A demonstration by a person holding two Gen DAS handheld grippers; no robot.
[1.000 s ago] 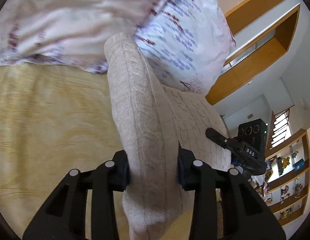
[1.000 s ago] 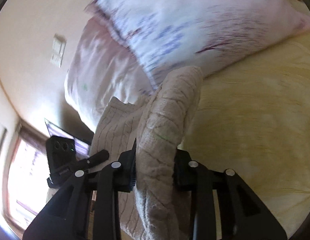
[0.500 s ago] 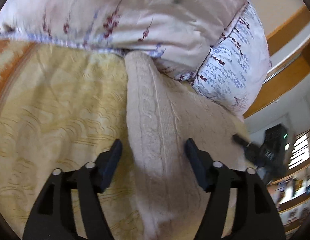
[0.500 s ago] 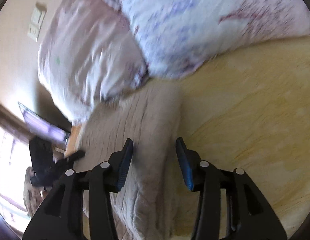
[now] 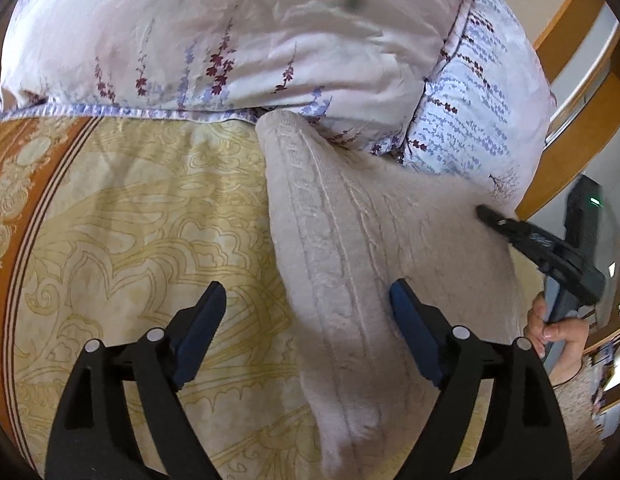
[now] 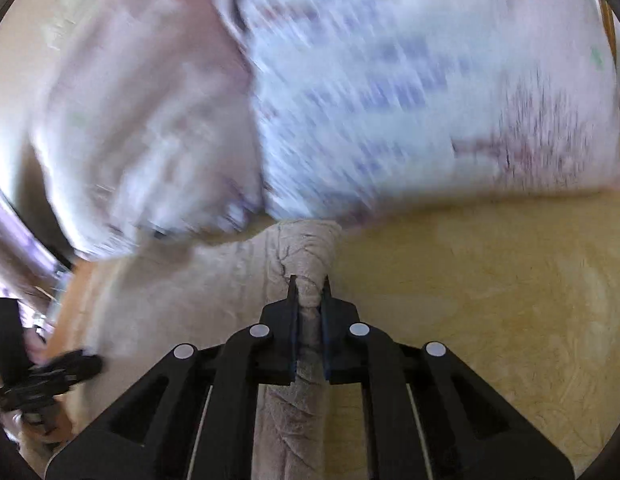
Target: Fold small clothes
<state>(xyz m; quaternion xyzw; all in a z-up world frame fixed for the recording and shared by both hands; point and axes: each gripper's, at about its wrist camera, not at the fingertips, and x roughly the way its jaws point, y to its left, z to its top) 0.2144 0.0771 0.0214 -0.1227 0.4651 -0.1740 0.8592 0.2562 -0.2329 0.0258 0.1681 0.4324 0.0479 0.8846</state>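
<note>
Folding this knit well depends on what each hand does at the nearest edge, so start there: the left gripper (image 5: 305, 320) has its jaws opening, wide apart and touching nothing, with the beige knitted garment's (image 5: 350, 240) thick fold lying slack between them on the yellow patterned bedspread (image 5: 129, 220). That release looks clean, and the sensible course is to lift clear straight along the ridge so the blue pads do not drag the fold sideways. On the other side the right gripper (image 6: 308, 312) is clamped tight on a bunched roll of the same garment (image 6: 297, 400), fingers nearly together with cloth pinched between them. Judging from the slack panel lying between the two grippers, that pinch probably needs to pull gently outward toward the bed's edge to flatten the ridge, not upward. Farther on, the garment's far end butts against the floral pillows (image 5: 249, 40) at the head of the bed, touching them; keeping the fold short of them avoids snagging. The right view is blurred, so finer detail there is uncertain.
</note>
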